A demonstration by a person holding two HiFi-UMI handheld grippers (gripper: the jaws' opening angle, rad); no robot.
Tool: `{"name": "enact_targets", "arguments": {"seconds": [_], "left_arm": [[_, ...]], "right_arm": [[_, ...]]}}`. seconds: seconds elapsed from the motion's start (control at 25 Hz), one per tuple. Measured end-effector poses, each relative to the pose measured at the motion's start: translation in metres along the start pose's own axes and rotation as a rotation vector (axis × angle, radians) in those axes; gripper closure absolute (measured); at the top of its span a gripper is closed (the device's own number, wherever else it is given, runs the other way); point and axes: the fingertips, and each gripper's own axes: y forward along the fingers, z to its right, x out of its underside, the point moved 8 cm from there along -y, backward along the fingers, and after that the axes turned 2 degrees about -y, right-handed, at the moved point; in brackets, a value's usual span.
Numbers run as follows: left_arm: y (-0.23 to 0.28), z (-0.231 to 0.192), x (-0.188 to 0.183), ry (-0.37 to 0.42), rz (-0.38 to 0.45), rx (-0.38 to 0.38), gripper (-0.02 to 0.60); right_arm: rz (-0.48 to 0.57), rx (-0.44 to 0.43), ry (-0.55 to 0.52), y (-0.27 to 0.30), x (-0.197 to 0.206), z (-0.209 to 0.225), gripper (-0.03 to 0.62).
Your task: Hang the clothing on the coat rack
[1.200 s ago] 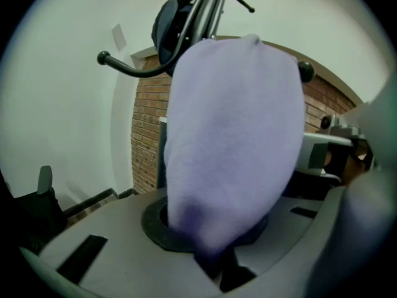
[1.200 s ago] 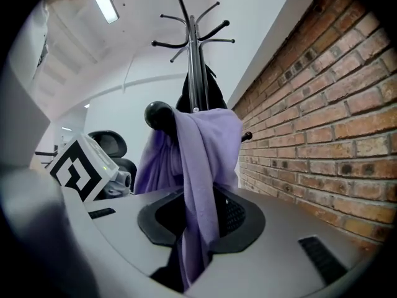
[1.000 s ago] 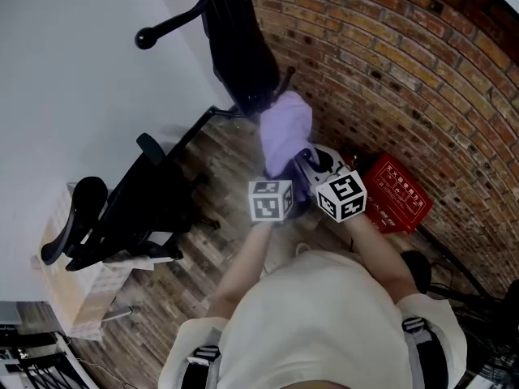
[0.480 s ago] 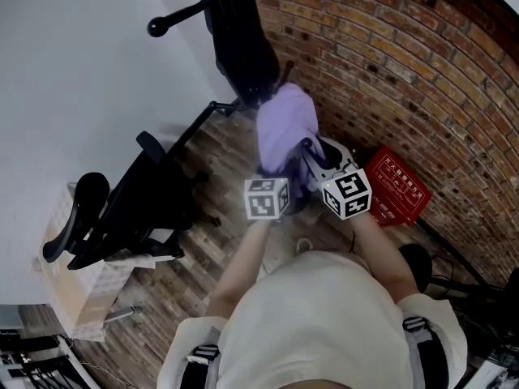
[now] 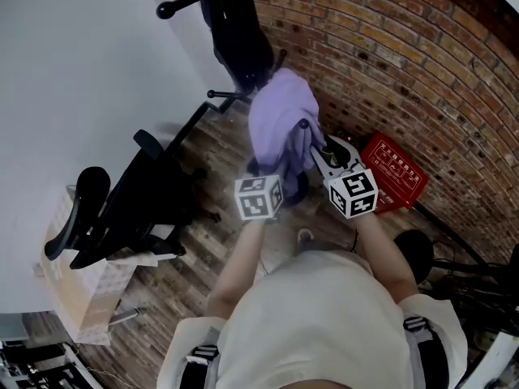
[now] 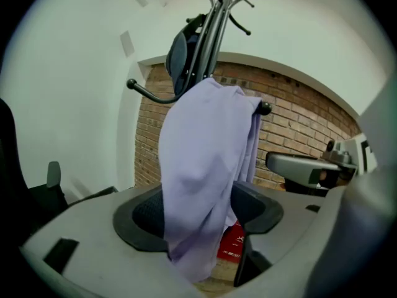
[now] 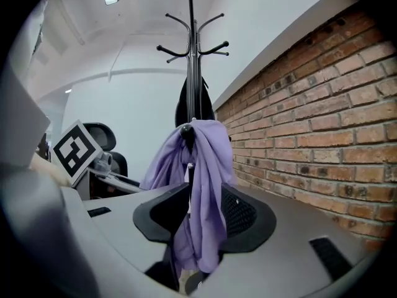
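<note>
We see the garment (image 5: pixel 280 120) draped on a lower peg of the rack (image 7: pixel 191 54), our left gripper (image 6: pixel 198 213) and right gripper (image 7: pixel 205 216) beside the rack, jaws just opened and standing apart, cloth hanging loose between them

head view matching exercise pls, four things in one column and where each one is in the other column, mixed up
Things
1. lilac cloth garment
2. red flat box with white print
3. black office chair
4. dark garment

Places
A. on the wooden floor against the brick wall
B. beside the white wall, at the view's left
C. on the black metal coat rack, above the lilac one
D. draped over a lower peg of the coat rack

Pairs: 1-D, 2-A, 3-B, 4-C
</note>
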Motion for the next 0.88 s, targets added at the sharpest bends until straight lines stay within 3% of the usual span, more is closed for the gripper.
{"name": "enact_targets", "arguments": {"seconds": [0.72,0.88], "left_arm": [[-0.096,0.012,0.003,0.04,0.099,0.058,0.301],[-0.124,0.018,0.009,0.058,0.127,0.057,0.345]], "right_arm": [[0.033,0.019,0.026,-0.069,-0.007,-0.081,0.461],[0.038,0.014,0.024,-0.087,-0.008,-0.103,0.465]]}}
